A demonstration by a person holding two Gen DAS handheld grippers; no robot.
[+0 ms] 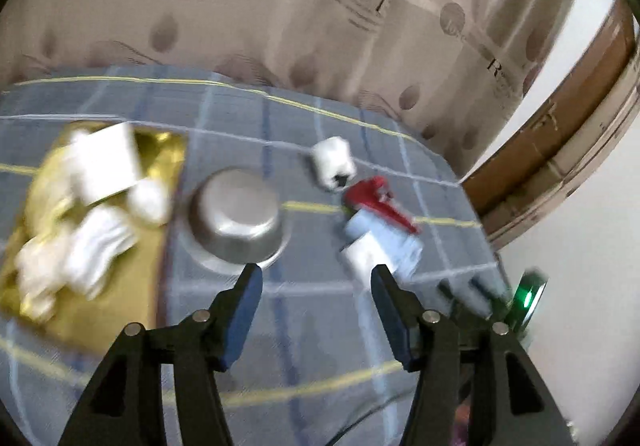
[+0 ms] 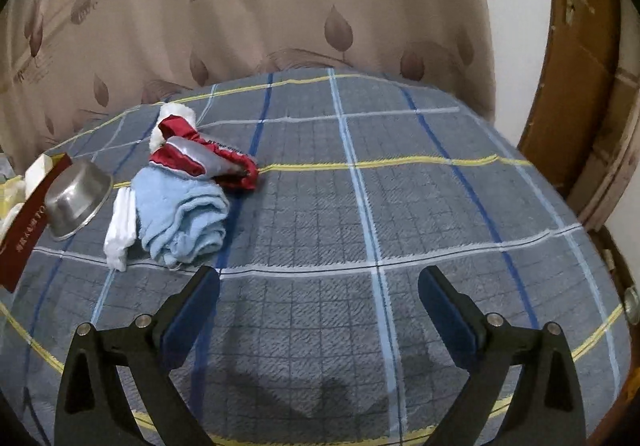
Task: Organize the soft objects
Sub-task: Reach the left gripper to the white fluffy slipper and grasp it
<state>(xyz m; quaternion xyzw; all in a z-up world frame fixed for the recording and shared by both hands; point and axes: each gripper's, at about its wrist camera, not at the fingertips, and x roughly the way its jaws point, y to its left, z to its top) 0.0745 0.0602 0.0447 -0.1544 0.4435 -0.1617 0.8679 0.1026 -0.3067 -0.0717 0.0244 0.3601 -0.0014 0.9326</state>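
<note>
Both pairs of jaws stand wide apart with nothing between them. The left gripper (image 1: pixel 316 278) hangs over the checked bedcover (image 2: pixel 400 205), aimed roughly between the upturned steel bowl (image 1: pixel 236 217) and the small heap of cloths. The right gripper (image 2: pixel 318 286) hovers over bare cover, well to the right of that heap.

The heap is what remains to sort, I'd say. A light blue towel (image 2: pixel 180 217) lies loosely folded, its long axis running from the near edge of the bed back toward the curtain (image 2: pixel 280 5). A white sock (image 2: pixel 120 234) lies along the towel's left side, touching it and running much the same way, toe end nearest the grippers. A red and grey satin piece (image 2: pixel 208 157) rests at the towel's far end, stretched across to the right and tapering to a point. Behind it sits a white fluffy item (image 2: pixel 174 113); what it is I cannot tell.

Off to the left, a gold-lined box (image 1: pixel 160 149) already holds several white soft things (image 1: pixel 96 238), which looks like the collecting place. The left view is blurred, so finer detail there is lost.
</note>
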